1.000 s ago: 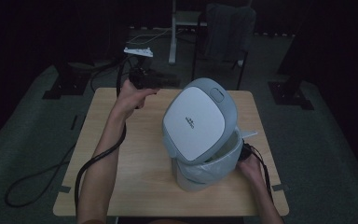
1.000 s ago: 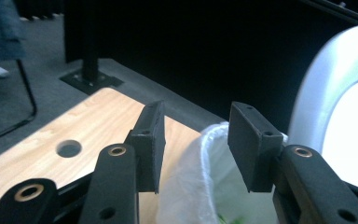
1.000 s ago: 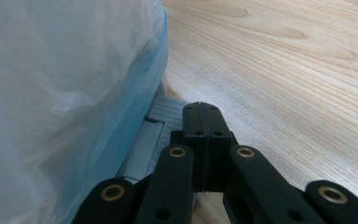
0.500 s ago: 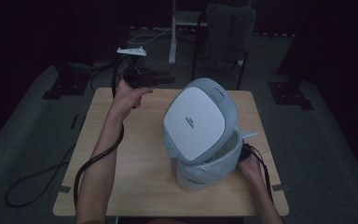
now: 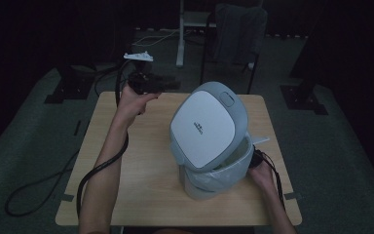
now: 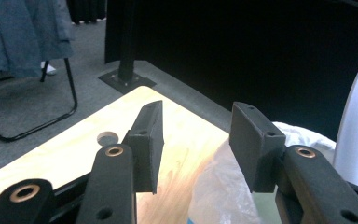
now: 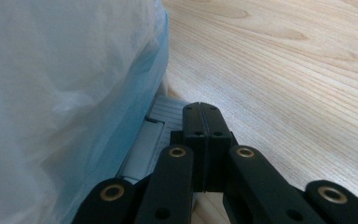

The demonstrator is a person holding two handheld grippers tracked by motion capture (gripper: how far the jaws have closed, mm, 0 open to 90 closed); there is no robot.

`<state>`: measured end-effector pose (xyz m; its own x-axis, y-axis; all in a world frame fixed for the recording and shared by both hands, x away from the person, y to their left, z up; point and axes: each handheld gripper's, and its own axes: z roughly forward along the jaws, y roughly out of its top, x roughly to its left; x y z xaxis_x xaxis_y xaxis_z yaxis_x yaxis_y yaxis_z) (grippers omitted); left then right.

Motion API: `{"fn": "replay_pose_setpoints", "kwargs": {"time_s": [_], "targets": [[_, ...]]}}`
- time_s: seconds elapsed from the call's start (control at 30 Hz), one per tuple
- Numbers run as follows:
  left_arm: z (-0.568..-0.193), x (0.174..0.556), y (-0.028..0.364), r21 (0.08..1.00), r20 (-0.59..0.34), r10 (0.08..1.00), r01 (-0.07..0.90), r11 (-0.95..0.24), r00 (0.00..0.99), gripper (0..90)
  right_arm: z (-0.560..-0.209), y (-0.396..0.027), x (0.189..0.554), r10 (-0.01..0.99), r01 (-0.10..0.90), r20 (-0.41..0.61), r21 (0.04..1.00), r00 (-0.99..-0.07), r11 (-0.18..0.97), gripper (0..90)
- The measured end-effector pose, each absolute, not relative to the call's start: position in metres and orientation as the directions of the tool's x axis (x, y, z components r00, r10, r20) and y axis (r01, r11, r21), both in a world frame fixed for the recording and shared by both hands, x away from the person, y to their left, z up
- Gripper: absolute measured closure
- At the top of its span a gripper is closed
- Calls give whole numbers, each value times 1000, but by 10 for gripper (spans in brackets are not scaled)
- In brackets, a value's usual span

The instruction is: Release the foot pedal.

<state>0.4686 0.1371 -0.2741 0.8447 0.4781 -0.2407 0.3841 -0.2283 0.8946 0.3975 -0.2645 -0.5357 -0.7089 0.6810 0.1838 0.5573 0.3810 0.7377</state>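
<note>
Dim room with dark curtains and grey carpet surrounds a pale wooden counter (image 5: 141, 161), seen from above.

Right claw (image 7: 207, 122): its two black jaws are pressed flat together with nothing between them. Their tips rest on a grey ribbed pedal (image 7: 161, 122) at the foot of a small trash bin. In the high view the right hand (image 5: 259, 170) sits low at about four o'clock from the bin, touching its base. As a judgement, this claw is pushing the pedal down to hold the lid up.

Left claw (image 6: 196, 135): its jaws stand apart and hold nothing; they have just been opening a little. In the high view the left claw (image 5: 171, 84) is raised above the far edge of the counter, at about ten o'clock from the bin and apart from it, pointing toward it.

Trash bin (image 5: 209, 175): it stands right of the counter's middle, toward the near edge. Its grey and white lid (image 5: 207, 127) is tipped up and open, facing the camera. A thin white plastic liner (image 6: 303, 135) lines the bin, its edge draped over the rim.

Beyond the counter, a chair (image 5: 237, 34) draped with cloth stands at twelve o'clock on the carpet.

Step in hand, as a judgement: the bin is held open while the empty left claw approaches. The next move likely calls for lowering the left claw to the liner's edge and closing on that thin plastic, with the pedal kept down.
</note>
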Motion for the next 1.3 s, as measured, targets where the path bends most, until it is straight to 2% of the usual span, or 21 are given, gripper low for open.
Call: {"fn": "replay_pose_setpoints", "kwargs": {"time_s": [0.63, 0.93, 1.3], "targets": [[-279, 468, 142, 890, -237, 500, 392, -233, 833, 555, -529, -268, 394, 689, 534, 160, 759, -706, 371, 900], [-281, 467, 151, 892, -239, 515, 396, -219, 823, 554, -516, -292, 392, 775, 514, 109, 803, -622, 300, 900], [-284, 459, 162, 900, -207, 543, 376, -219, 814, 540, -526, -309, 396, 879, 587, 86, 774, -469, 237, 900]]}}
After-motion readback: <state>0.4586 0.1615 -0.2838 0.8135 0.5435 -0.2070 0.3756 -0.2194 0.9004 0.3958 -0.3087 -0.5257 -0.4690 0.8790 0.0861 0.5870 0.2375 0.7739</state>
